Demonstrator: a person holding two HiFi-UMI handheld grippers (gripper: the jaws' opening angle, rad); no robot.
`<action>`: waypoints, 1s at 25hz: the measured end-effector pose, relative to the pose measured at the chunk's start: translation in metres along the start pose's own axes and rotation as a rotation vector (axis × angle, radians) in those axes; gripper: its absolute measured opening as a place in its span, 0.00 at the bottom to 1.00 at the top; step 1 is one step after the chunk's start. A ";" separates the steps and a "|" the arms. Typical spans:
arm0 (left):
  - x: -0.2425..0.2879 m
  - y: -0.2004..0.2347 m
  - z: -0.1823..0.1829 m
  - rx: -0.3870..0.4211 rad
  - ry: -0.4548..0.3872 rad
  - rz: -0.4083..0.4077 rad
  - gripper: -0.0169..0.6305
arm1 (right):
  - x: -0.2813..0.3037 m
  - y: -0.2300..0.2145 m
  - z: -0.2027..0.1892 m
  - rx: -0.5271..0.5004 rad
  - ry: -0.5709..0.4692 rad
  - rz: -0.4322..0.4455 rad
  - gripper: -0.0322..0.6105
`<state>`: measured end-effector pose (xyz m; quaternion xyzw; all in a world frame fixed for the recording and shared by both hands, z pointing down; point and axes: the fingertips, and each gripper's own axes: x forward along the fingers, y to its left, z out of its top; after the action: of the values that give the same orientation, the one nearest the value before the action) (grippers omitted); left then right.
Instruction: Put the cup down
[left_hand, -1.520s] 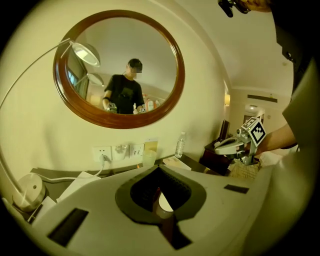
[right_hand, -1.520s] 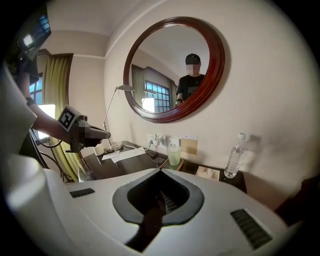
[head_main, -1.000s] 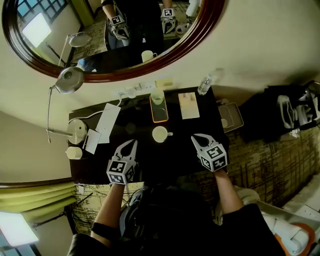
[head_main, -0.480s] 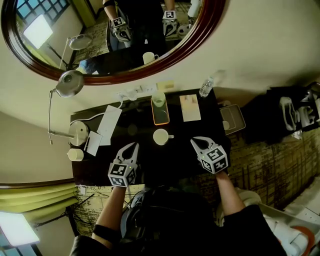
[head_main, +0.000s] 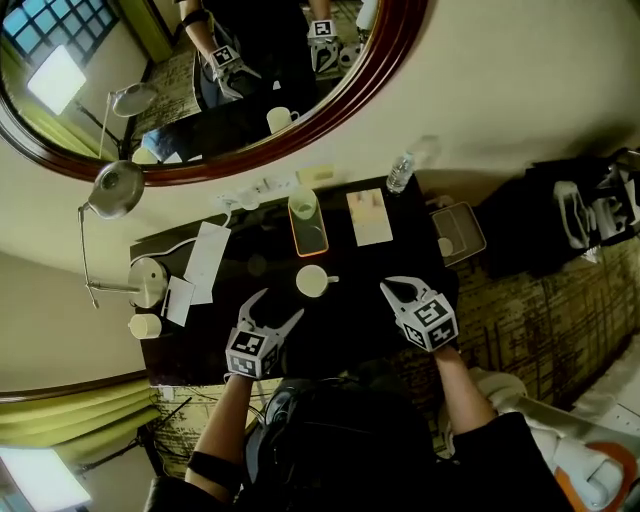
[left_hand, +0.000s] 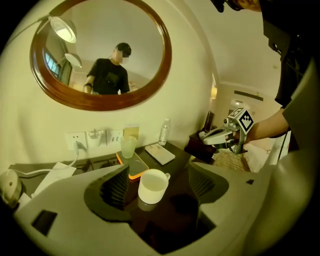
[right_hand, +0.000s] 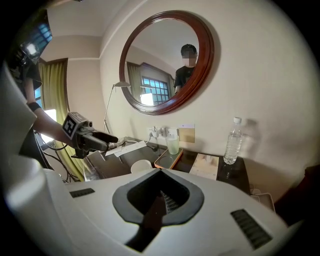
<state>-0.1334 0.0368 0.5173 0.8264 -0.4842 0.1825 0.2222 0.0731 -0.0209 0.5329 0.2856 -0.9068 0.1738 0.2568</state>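
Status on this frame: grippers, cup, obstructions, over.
Left hand-held gripper open, jaws just opened, nothing gripped. Right hand-held gripper shut, empty. Cup upright on the table, just ahead of left jaws, untouched. Nothing between cup and jaws.

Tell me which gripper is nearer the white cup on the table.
Left. The left gripper, its jaws just opening, sits close behind the cup, which stands untouched just past its tips. The right gripper, shut, hangs off to the cup's right, farther away.

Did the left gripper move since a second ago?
Yes. The left gripper has edged toward the white cup, and its jaws have just been opening; the cup stands ahead of them, untouched.
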 end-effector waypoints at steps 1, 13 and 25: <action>0.006 -0.004 -0.001 -0.005 0.017 -0.017 0.66 | 0.001 -0.002 -0.003 0.002 0.007 -0.002 0.06; 0.080 0.001 -0.037 0.108 0.106 -0.130 0.82 | 0.025 0.004 -0.025 0.051 0.054 -0.005 0.06; 0.123 0.013 -0.074 0.129 0.057 -0.115 0.82 | 0.061 0.009 -0.063 0.083 0.026 -0.003 0.06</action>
<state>-0.0938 -0.0175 0.6449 0.8600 -0.4164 0.2239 0.1922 0.0475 -0.0107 0.6164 0.2954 -0.8949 0.2146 0.2567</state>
